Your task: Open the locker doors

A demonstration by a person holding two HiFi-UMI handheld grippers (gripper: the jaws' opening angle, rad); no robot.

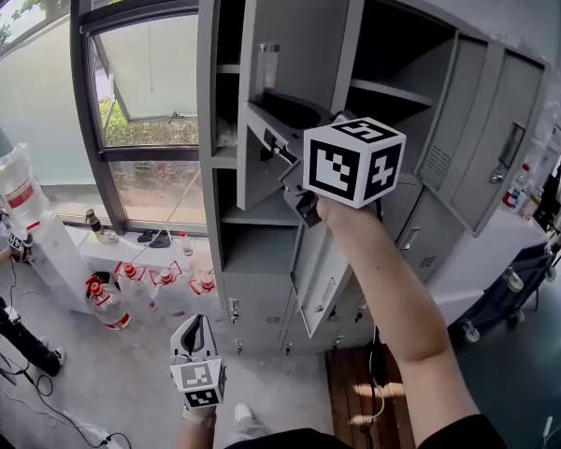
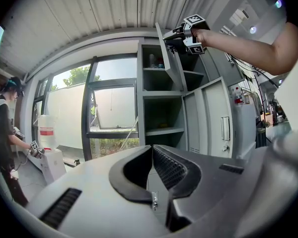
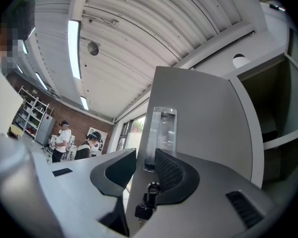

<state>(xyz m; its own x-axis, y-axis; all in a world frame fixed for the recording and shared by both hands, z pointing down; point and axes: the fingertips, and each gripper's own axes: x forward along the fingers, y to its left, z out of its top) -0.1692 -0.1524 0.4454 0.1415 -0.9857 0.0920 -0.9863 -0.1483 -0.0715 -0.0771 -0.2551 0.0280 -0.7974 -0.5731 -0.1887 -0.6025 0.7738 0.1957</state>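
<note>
We count 2 grippers: the right gripper (image 3: pixel 145 155) clamps the edge of 1 open locker door (image 1: pixel 299 36), beside 1 key (image 3: pixel 142 210); the left gripper (image 2: pixel 151 148) has its jaws together, empty.

This looks like a workshop or lab hall rather than a home. A bank of grey metal lockers (image 1: pixel 252 297) stands beside tall windows (image 1: pixel 154 73). Overhead runs a ribbed metal ceiling (image 3: pixel 154 29) with strip lights (image 3: pixel 73 48). There are also a brick wall (image 3: pixel 42 110), storage racks (image 3: pixel 29 110) and water jugs (image 1: pixel 107 304) on a concrete floor (image 1: pixel 131 382).
</note>
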